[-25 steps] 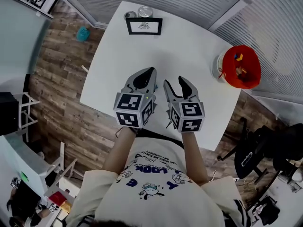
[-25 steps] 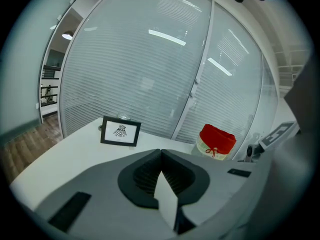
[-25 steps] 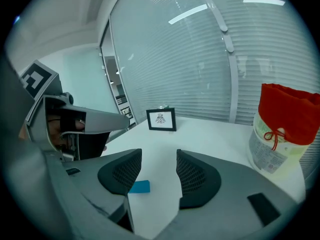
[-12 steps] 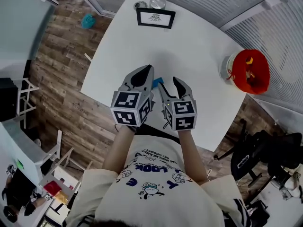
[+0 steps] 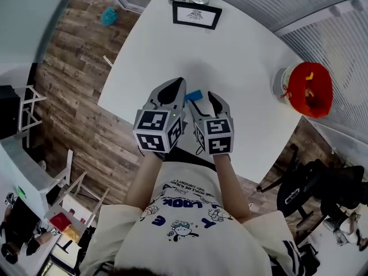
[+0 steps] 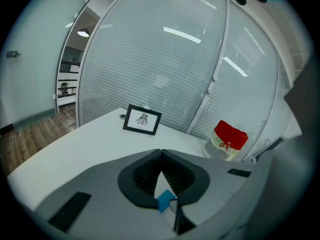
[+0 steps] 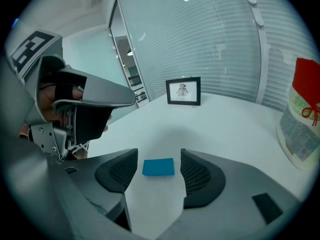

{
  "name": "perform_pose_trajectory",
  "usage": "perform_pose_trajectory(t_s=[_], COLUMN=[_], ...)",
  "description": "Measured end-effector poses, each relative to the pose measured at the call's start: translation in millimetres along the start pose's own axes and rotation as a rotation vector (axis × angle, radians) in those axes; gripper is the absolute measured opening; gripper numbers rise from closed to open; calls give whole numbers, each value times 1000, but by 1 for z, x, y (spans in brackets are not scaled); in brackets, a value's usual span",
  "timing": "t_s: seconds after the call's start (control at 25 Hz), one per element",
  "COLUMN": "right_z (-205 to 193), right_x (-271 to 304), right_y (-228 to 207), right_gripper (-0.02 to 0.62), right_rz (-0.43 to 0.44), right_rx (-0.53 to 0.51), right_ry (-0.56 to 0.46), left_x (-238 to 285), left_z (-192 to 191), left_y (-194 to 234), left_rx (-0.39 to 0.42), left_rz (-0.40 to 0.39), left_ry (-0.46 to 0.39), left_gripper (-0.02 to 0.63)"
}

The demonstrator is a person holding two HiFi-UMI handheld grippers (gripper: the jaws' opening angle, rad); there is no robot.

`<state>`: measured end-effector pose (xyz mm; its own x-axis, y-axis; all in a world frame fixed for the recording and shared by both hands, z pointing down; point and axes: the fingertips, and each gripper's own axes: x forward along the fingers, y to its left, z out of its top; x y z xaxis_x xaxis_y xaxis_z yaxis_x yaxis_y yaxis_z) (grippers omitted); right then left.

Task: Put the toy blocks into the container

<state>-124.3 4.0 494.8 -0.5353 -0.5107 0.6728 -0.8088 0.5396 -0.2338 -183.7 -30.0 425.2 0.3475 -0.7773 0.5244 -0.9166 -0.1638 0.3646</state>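
Right gripper (image 5: 201, 100) tilts down over the block (image 7: 158, 167). Its jaws are wide apart and have just been opening. The block lies flat on the table (image 5: 247, 56) between the pads, with a gap on both sides, so nothing is gripped yet. I read this as lining up a grab: the gap is wider than the block so the pads can drop past its ends.

Left gripper (image 5: 177, 84) is closed on nothing. It sits just beside the right one, on the side away from the container (image 5: 280, 85). My guess is it's idle and out of the way of the pick.

The block is well apart from the container, on the person's side of it. The container stands at the table edge, mouth up, with a yellow piece visible inside, so some of the job looks done. I see no other loose block on the table.

Next I'd go lower, close, then carry across to the container. The block is thin and flat, so the pads must get almost to the table or it may skid out.
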Motion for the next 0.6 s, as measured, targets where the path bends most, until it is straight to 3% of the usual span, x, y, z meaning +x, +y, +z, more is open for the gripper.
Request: perform_pose_trajectory(t_s=[0.6], right_z=[-15], right_x=[24], right_y=[9], right_gripper=[304], right_rz=[-29], right_rx=[-50], right_ry=[62], left_x=[-10], left_z=[-4], left_y=[23], left_rx=[-32], left_rz=[24], left_ry=[-4], left_gripper=[31])
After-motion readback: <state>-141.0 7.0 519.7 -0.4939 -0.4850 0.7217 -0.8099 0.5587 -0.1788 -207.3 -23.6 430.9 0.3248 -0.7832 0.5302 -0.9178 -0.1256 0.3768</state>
